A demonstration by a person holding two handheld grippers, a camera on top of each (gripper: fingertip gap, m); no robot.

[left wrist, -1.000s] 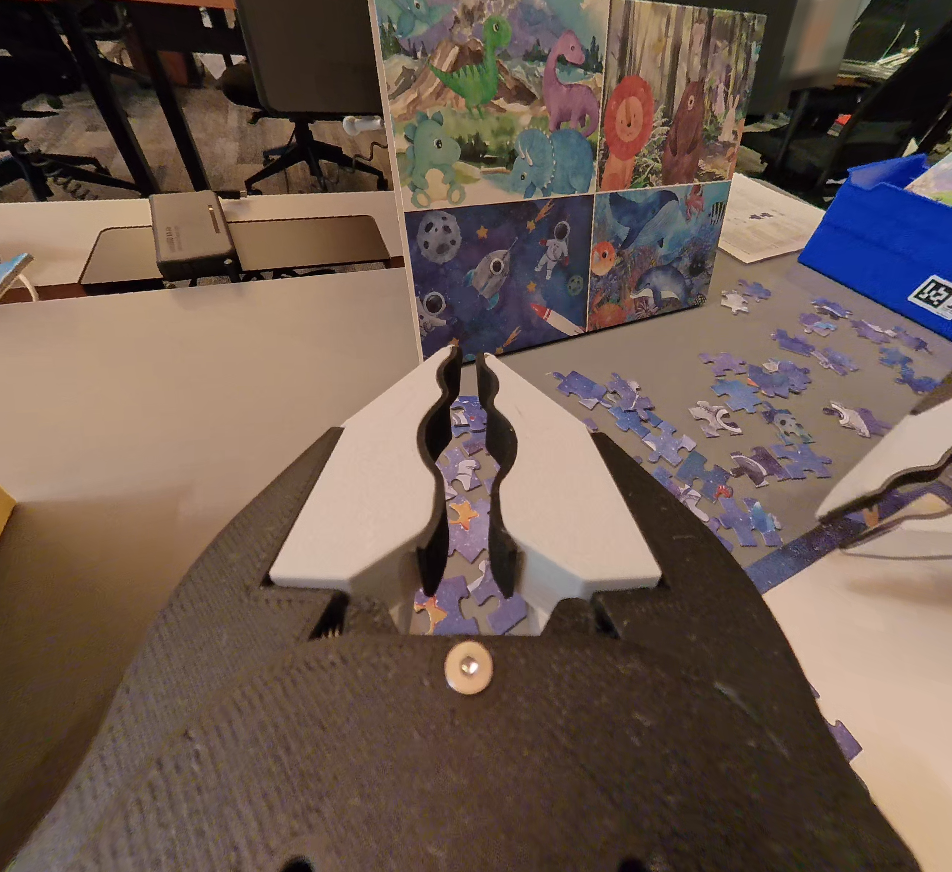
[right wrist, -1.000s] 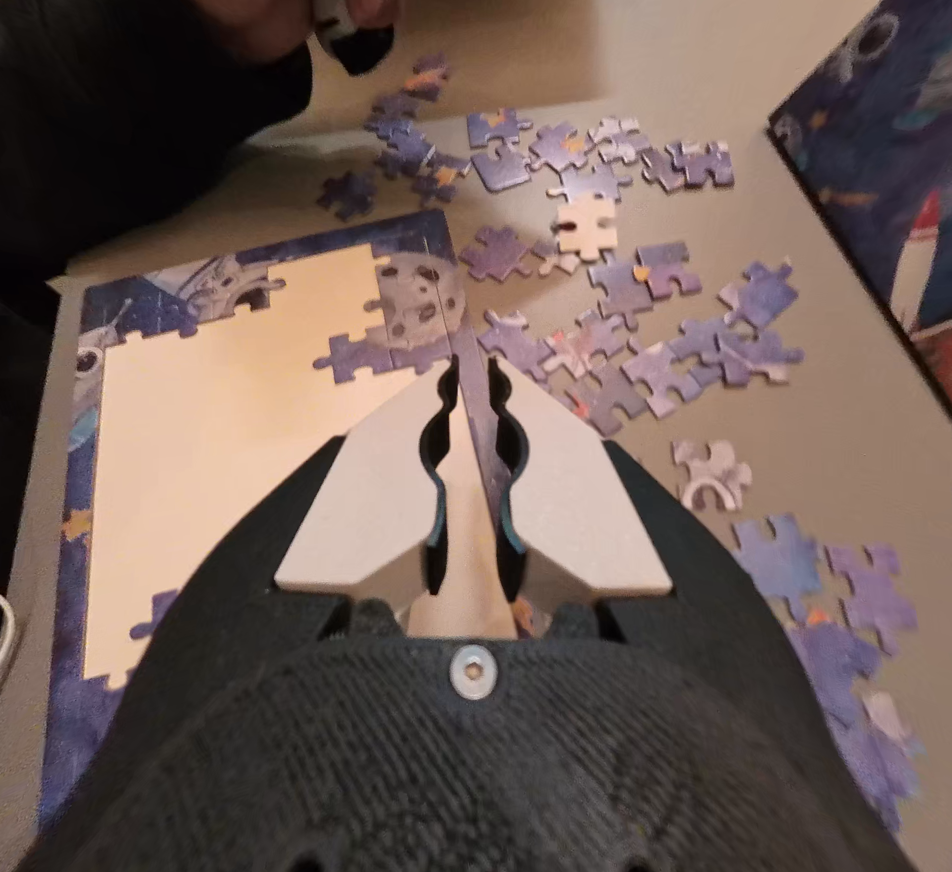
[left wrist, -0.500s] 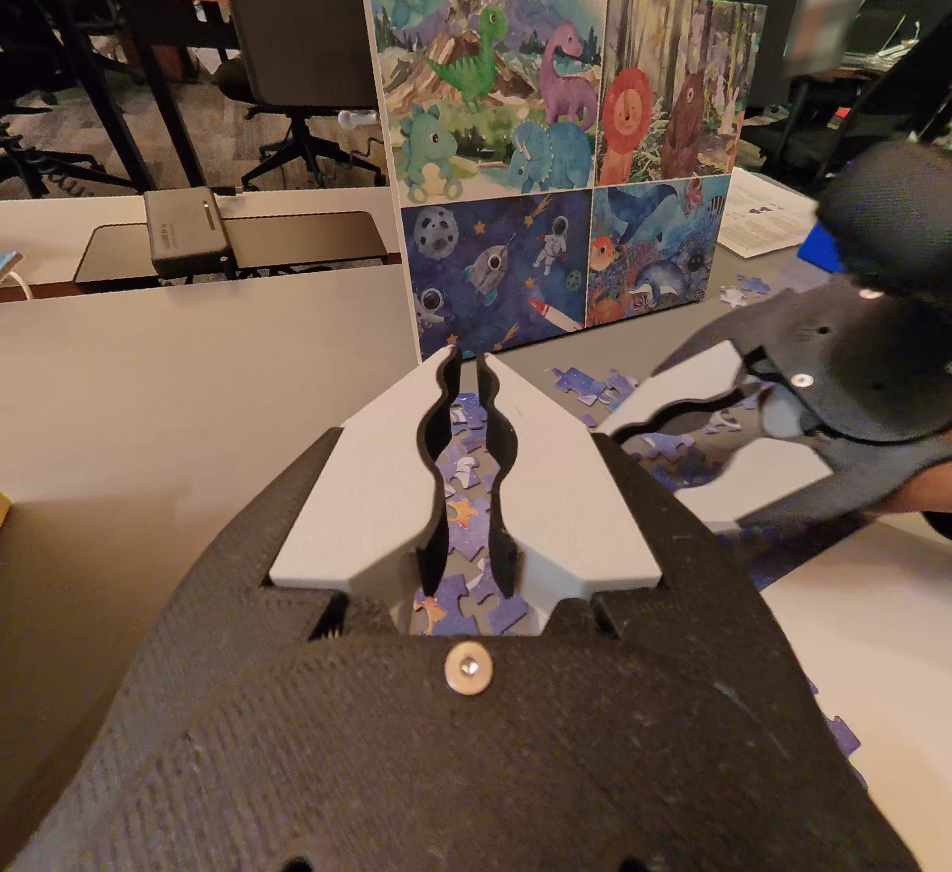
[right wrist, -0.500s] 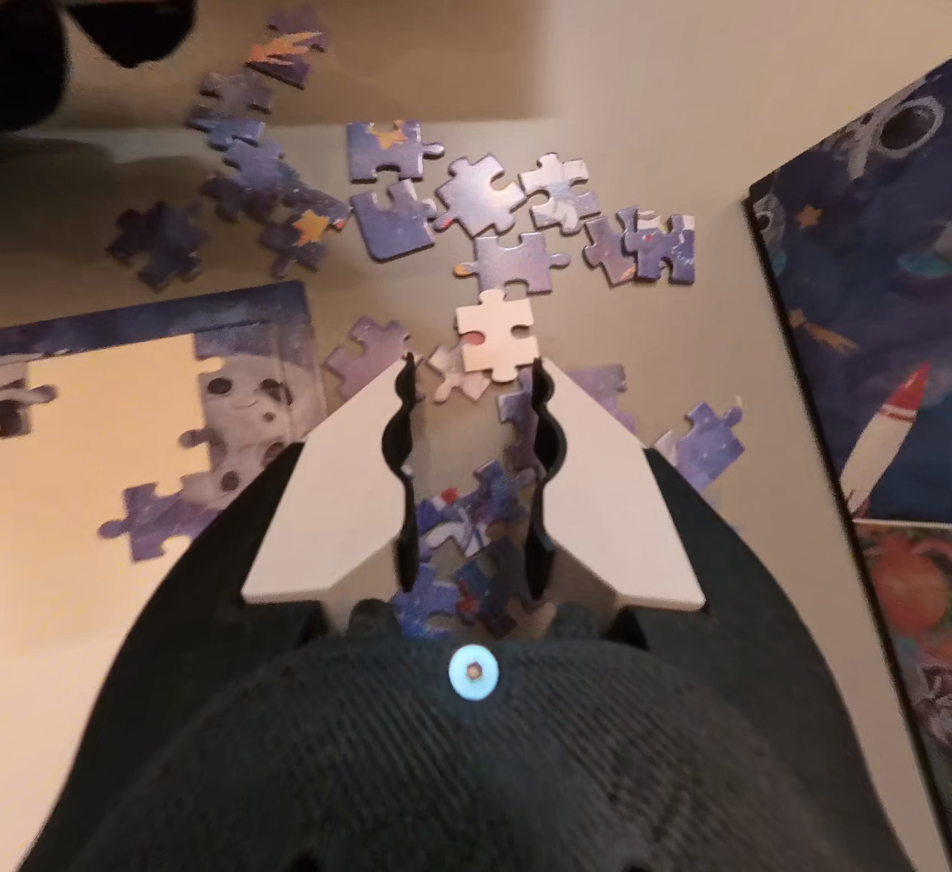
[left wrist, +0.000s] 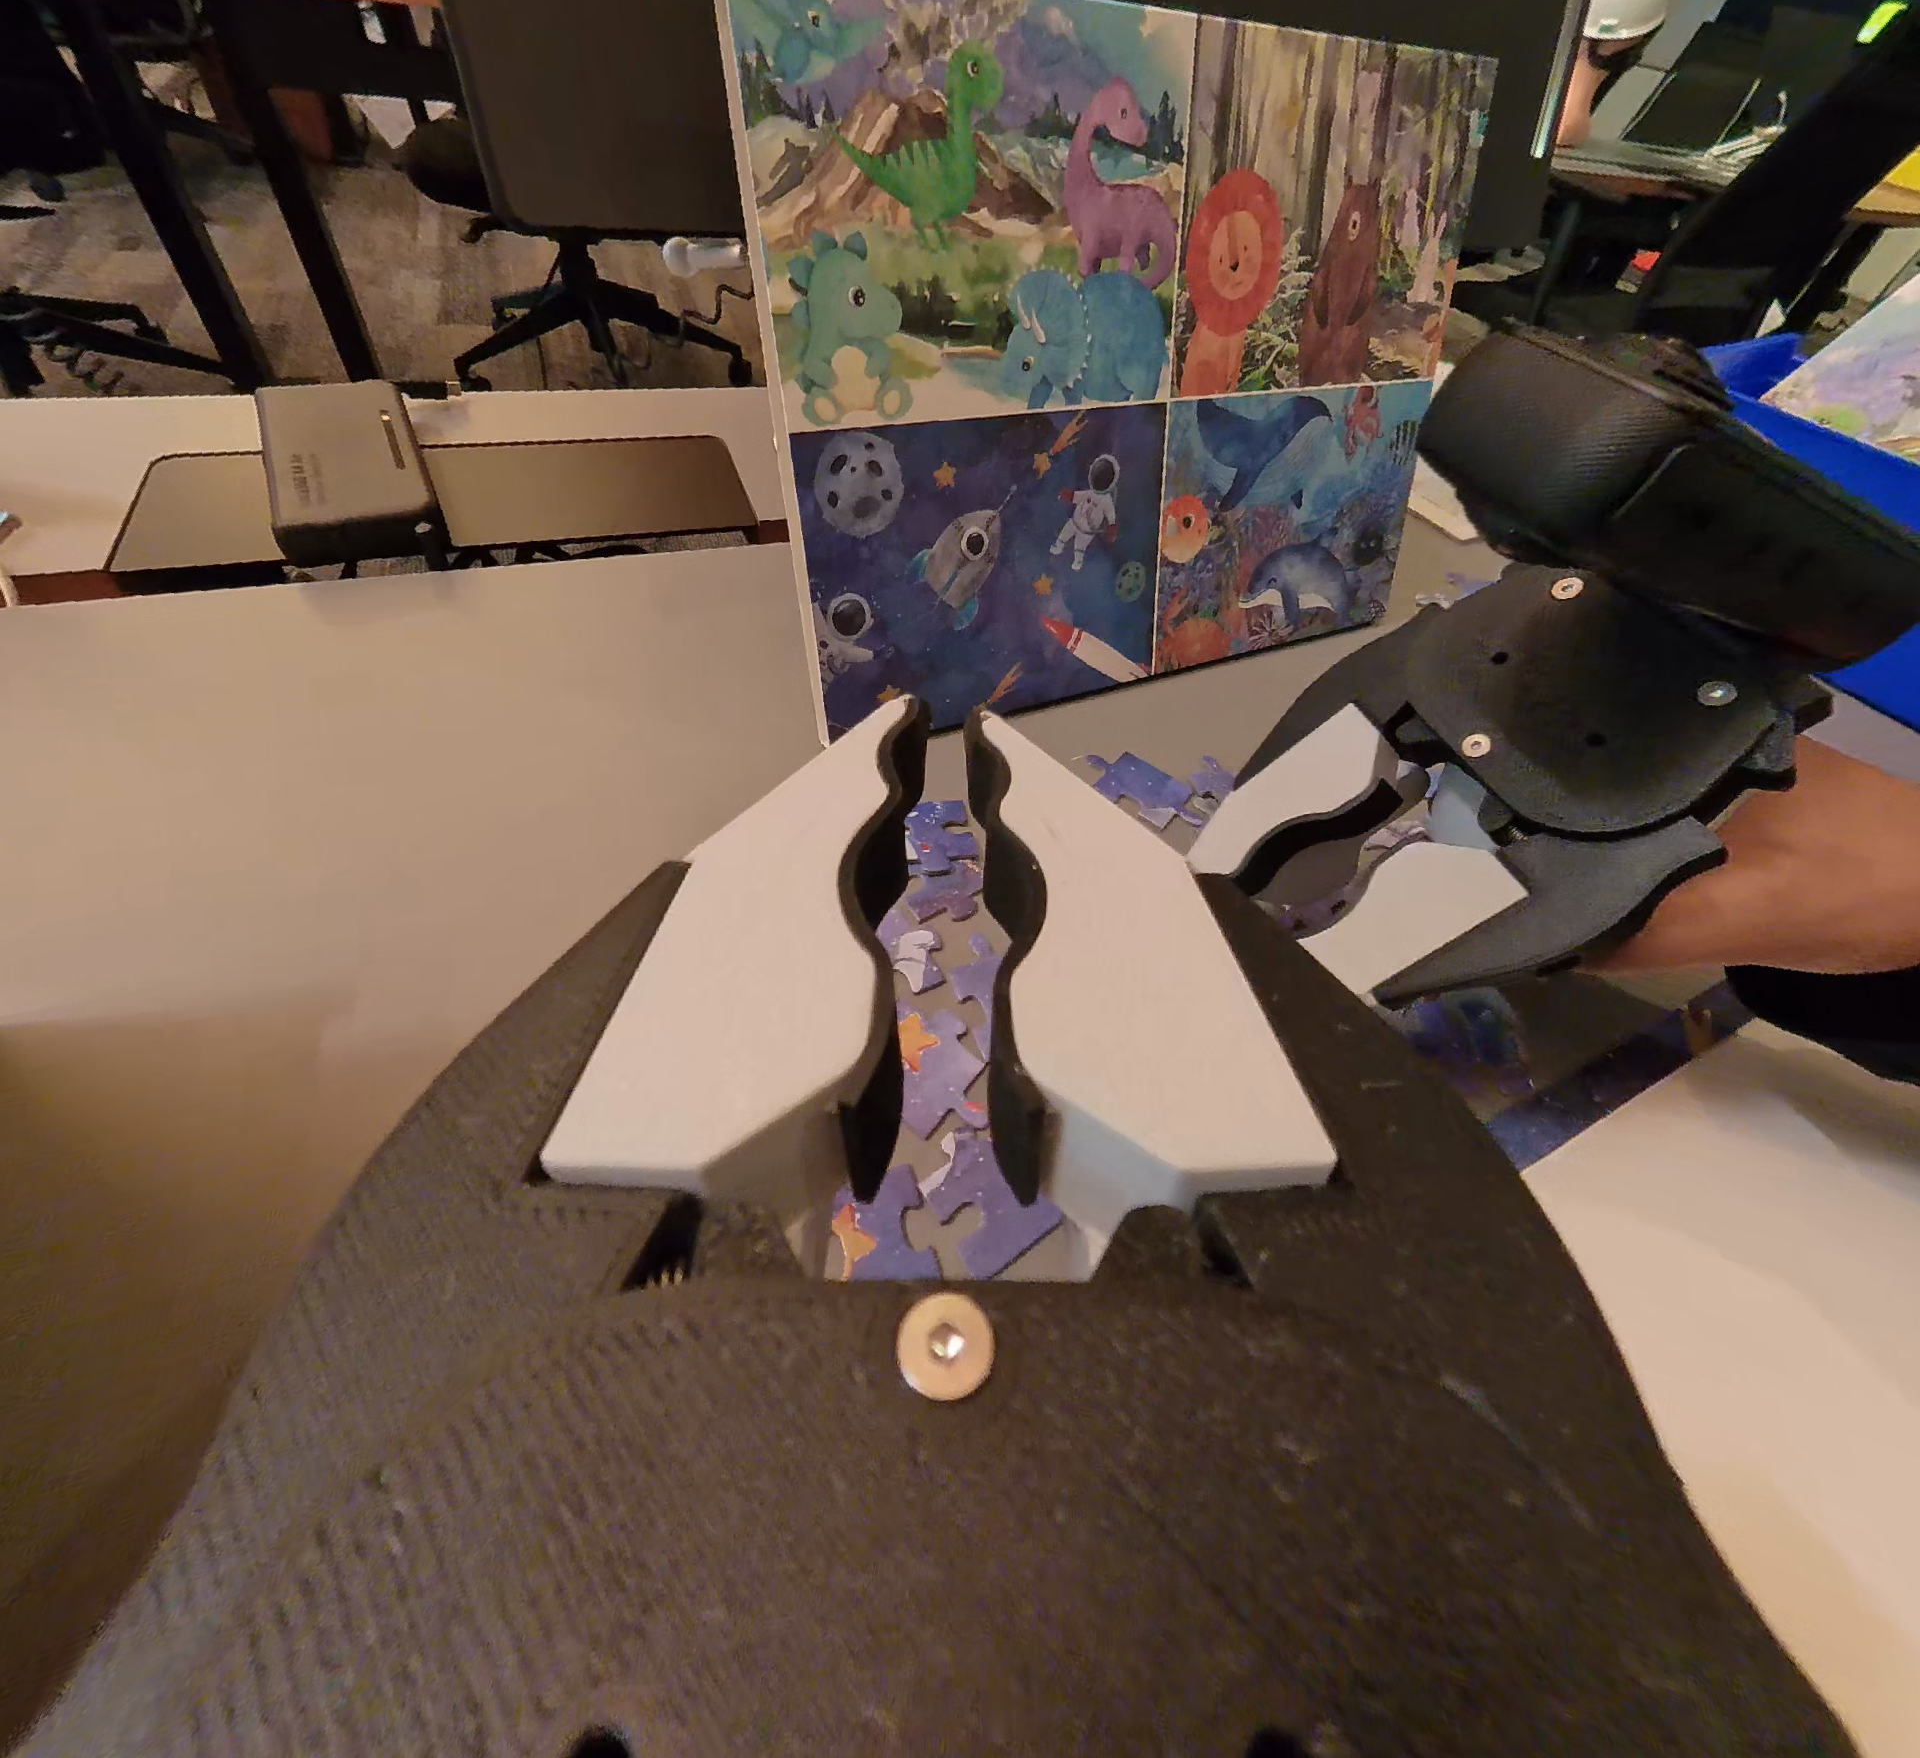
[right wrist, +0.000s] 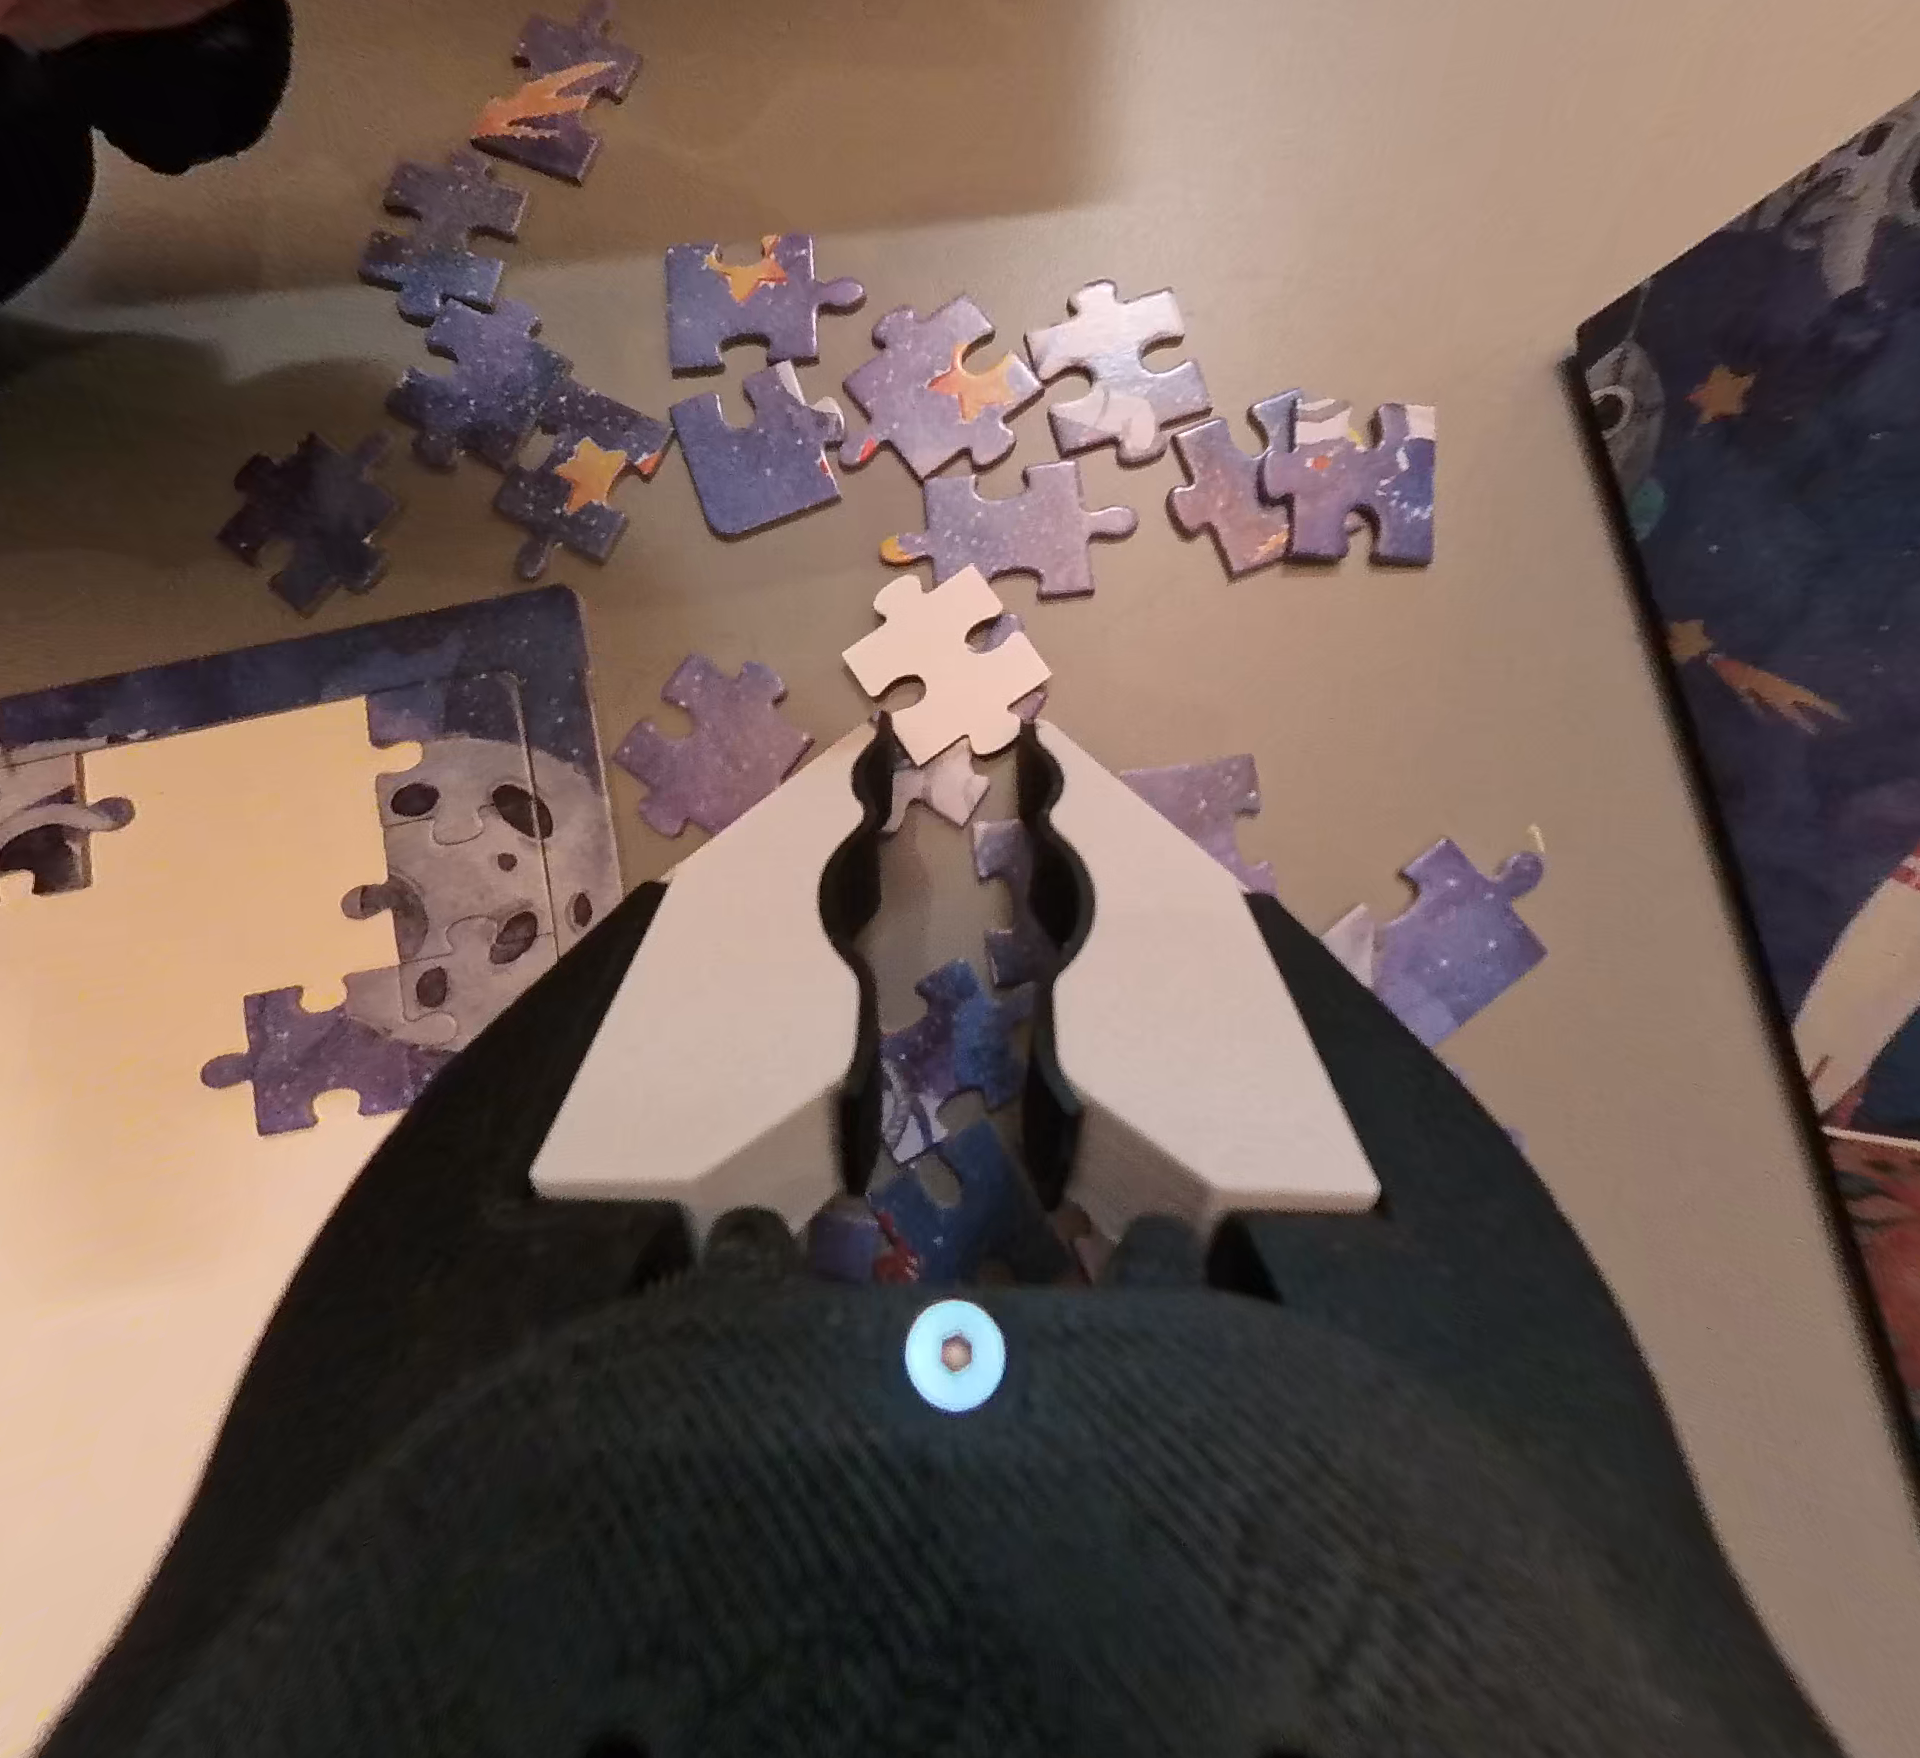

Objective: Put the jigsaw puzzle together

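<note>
My right gripper [right wrist: 956,732] is shut on a white, face-down puzzle piece [right wrist: 945,659], pinching its near part at the fingertips just above the grey table. Loose blue space-themed pieces [right wrist: 1008,513] lie all around it. A partly filled puzzle board [right wrist: 312,659] with a moon section lies to its left. My left gripper [left wrist: 943,721] is shut to a narrow slit with nothing between its pads, hovering over loose pieces [left wrist: 935,1054]. The right gripper's fingers [left wrist: 1309,783] show beside it in the left wrist view, tips hidden behind my left finger.
A picture box [left wrist: 1101,337] with dinosaur, forest, space and sea panels stands upright behind the pieces; its edge shows in the right wrist view [right wrist: 1766,565]. A blue bin [left wrist: 1818,420] is at the far right. A grey device [left wrist: 343,472] sits on the back table. Some 12 centimetres of space lies between my two pairs of fingers. Between my left fingertips and the grey device [left wrist: 343,472] there is roughly 35 centimetres.
My right gripper moved from the puzzle board to the loose pieces, opened wide, then closed its tips on the white piece. The left gripper stayed in place, still nearly shut.
</note>
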